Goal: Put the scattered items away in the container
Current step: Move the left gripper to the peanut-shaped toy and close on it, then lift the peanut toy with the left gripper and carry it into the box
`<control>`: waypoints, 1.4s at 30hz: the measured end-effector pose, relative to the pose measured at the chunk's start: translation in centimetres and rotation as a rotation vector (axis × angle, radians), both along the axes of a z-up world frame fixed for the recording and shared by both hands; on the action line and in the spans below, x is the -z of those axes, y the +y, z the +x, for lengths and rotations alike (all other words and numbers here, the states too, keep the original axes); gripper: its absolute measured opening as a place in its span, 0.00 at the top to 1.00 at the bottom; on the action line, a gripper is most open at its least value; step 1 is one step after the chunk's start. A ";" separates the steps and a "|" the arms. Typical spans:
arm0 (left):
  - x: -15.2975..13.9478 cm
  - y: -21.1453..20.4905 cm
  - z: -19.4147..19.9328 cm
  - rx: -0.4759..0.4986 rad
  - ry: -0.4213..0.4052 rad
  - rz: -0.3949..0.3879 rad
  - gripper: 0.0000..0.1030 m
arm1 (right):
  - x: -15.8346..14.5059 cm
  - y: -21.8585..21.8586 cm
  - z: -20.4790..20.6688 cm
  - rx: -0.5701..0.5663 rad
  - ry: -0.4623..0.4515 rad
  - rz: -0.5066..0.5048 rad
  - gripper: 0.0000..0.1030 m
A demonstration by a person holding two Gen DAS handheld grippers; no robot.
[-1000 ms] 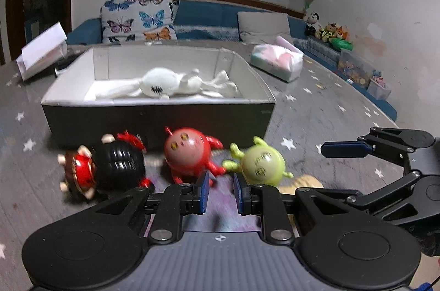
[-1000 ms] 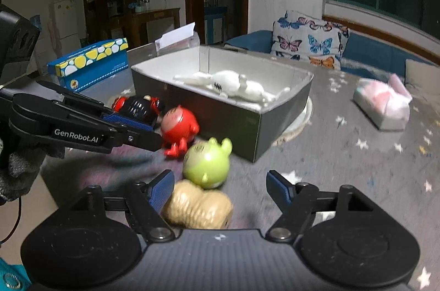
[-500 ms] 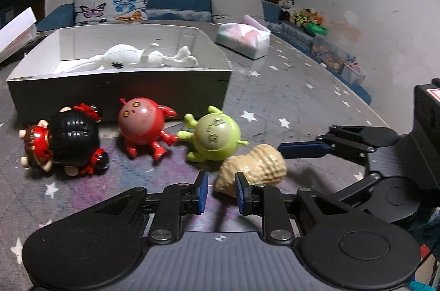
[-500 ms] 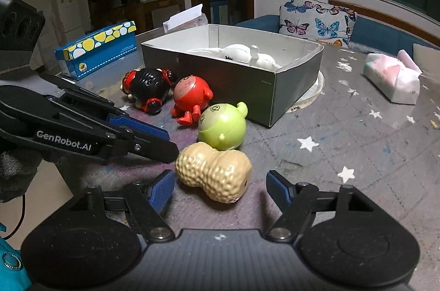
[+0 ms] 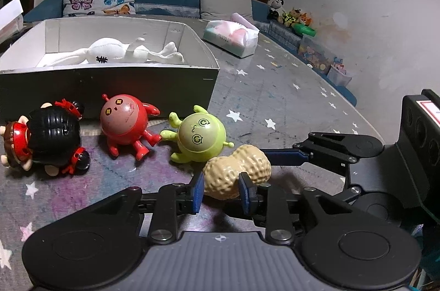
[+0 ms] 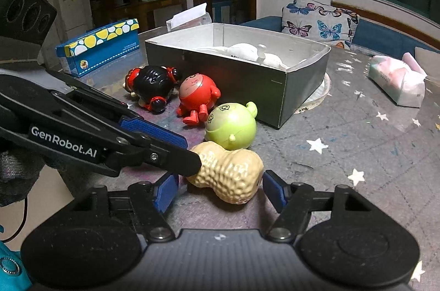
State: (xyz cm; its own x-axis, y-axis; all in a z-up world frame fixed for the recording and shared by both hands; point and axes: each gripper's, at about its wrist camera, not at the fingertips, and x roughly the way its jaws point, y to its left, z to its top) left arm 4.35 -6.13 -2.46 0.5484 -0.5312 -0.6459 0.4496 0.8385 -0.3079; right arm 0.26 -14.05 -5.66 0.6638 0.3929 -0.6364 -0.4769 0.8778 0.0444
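At lower centre, your left gripper (image 5: 221,188) brackets the peanut toy (image 5: 238,171) without clamping, while your right gripper (image 6: 220,190) gapes wide around it, ready for the box (image 5: 110,83).

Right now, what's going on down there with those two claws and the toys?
Left gripper open, straddling the peanut toy. Right gripper open wide around it too, neither closed. Green toy against the peanut; box beyond holds the white toy.
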 end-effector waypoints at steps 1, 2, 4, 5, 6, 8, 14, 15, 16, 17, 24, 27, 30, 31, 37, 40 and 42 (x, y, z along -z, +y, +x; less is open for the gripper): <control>0.1 0.1 0.1 0.001 0.006 -0.007 0.70 | 0.0 0.0 0.0 0.002 -0.002 -0.002 0.33; 0.1 0.2 0.2 0.002 0.014 -0.017 0.69 | 0.1 0.1 0.0 0.003 -0.003 -0.006 0.33; 0.3 0.3 0.3 0.003 0.032 -0.035 0.68 | 0.2 0.3 0.0 0.007 -0.012 -0.020 0.33; 0.4 0.4 0.4 0.003 0.039 -0.043 0.67 | 0.2 0.3 0.0 0.009 -0.014 -0.025 0.33; 0.4 0.4 0.5 0.004 0.046 -0.050 0.67 | 0.2 0.4 0.0 0.011 -0.017 -0.028 0.33; 0.5 0.4 0.6 0.003 0.055 -0.051 0.65 | 0.2 0.4 0.1 0.013 -0.019 -0.028 0.33; 0.5 0.3 0.5 0.002 0.055 -0.048 0.64 | 0.3 0.5 0.0 0.007 -0.032 -0.049 0.35; 0.5 0.3 0.5 0.002 0.054 -0.049 0.65 | 0.3 0.5 0.0 0.007 -0.033 -0.050 0.35; 0.5 0.3 0.5 0.003 0.052 -0.046 0.65 | 0.3 0.6 -0.1 0.007 -0.034 -0.050 0.35; 0.5 0.3 0.5 0.004 0.052 -0.043 0.65 | 0.3 0.6 -0.1 0.007 -0.036 -0.051 0.35; 0.0 0.1 0.4 0.012 0.054 -0.050 0.65 | -0.3 0.3 -0.7 0.000 -0.042 -0.049 0.35; -1.2 -0.1 0.2 0.020 0.015 -0.050 0.65 | -1.4 0.1 -0.8 -0.004 -0.067 -0.052 0.35; -2.5 -0.2 0.5 0.019 -0.023 -0.057 0.65 | -2.8 0.0 -0.3 -0.006 -0.105 -0.055 0.35; -2.9 -0.2 0.8 0.016 -0.032 -0.061 0.65 | -3.3 0.0 0.0 -0.008 -0.117 -0.058 0.35; -5.3 -0.3 3.1 0.000 -0.096 -0.057 0.65 | -5.8 0.1 2.5 -0.029 -0.187 -0.084 0.35; -6.2 -0.3 4.8 -0.014 -0.126 -0.057 0.65 | -6.9 0.1 4.3 -0.042 -0.211 -0.099 0.35; -6.7 0.0 6.1 -0.029 -0.136 -0.067 0.65 | -7.6 0.2 5.9 -0.051 -0.219 -0.107 0.35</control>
State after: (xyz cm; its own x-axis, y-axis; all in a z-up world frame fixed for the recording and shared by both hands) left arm 10.46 -6.17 4.25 0.6440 -0.5533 -0.5284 0.4672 0.8313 -0.3011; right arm 6.20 -13.88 1.92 0.7717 0.3675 -0.5191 -0.5086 0.8466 -0.1567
